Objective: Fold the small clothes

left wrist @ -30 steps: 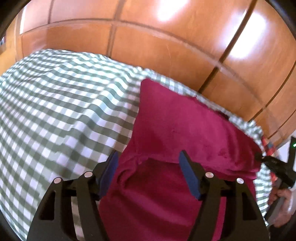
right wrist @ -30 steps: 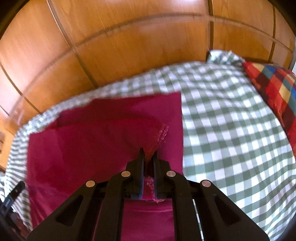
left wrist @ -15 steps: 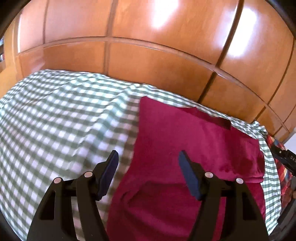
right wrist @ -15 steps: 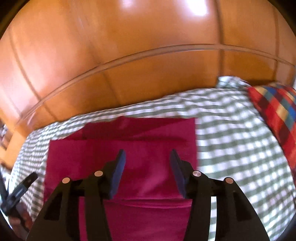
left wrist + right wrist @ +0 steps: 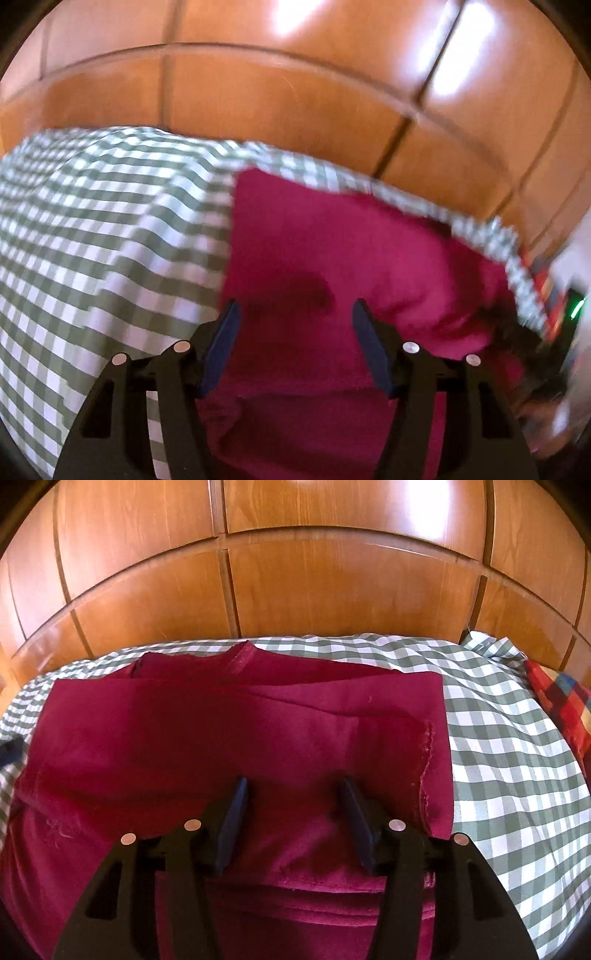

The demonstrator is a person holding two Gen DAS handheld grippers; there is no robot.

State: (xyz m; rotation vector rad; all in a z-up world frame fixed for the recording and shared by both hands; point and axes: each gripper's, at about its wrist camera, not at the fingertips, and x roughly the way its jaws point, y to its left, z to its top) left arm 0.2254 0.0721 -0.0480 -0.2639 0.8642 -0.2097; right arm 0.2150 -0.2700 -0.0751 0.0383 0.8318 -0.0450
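A dark red folded cloth garment (image 5: 236, 734) is seen lying flat on a green-and-white checked bedsheet (image 5: 498, 746), in front of glossy orange-brown wooden panels (image 5: 332, 587). The right gripper (image 5: 291, 790) is held just above the garment, its 2 jaws spread wide with nothing between them. The left gripper (image 5: 293, 314) is likewise held wide apart and empty over the garment (image 5: 332, 251). A red, blue and yellow plaid fabric (image 5: 565, 705) is seen at the sheet's right edge.

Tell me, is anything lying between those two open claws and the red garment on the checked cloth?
Nothing visible. The right gripper and left gripper both hang open directly over the red garment, bare fabric between their fingers.
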